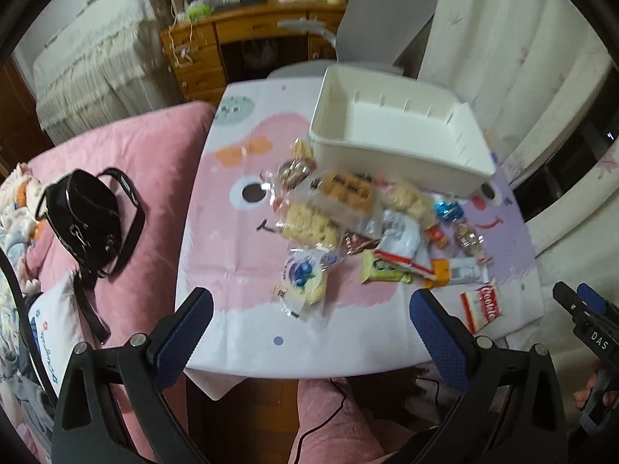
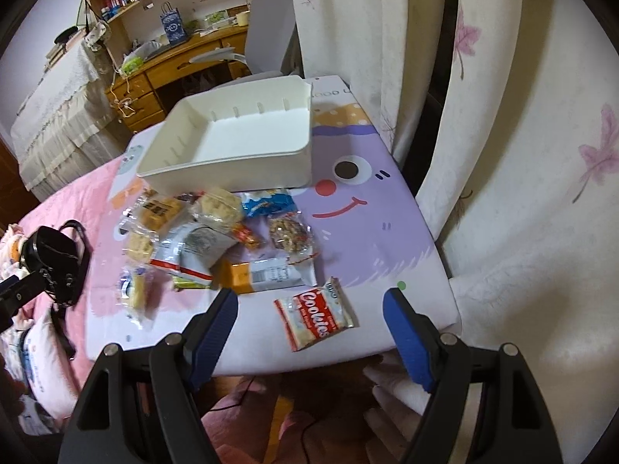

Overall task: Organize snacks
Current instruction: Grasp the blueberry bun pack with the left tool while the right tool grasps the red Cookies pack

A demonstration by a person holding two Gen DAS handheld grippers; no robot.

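Observation:
A pile of wrapped snacks (image 1: 348,208) lies on the small table with a cartoon cloth (image 1: 232,270), just in front of an empty white bin (image 1: 402,123). The pile (image 2: 201,232) and the bin (image 2: 240,135) also show in the right wrist view. A red-and-white Cookies packet (image 2: 315,319) lies apart near the front edge, also in the left wrist view (image 1: 483,307). A blueberry packet (image 1: 303,282) lies at the pile's front. My left gripper (image 1: 311,307) is open and empty above the front edge. My right gripper (image 2: 311,305) is open and empty, just above the Cookies packet.
A pink bed (image 1: 127,162) with a black bag (image 1: 87,216) lies left of the table. White curtains (image 2: 522,154) hang close on the right. A grey chair (image 1: 383,19) and a wooden desk (image 1: 240,34) stand behind the table.

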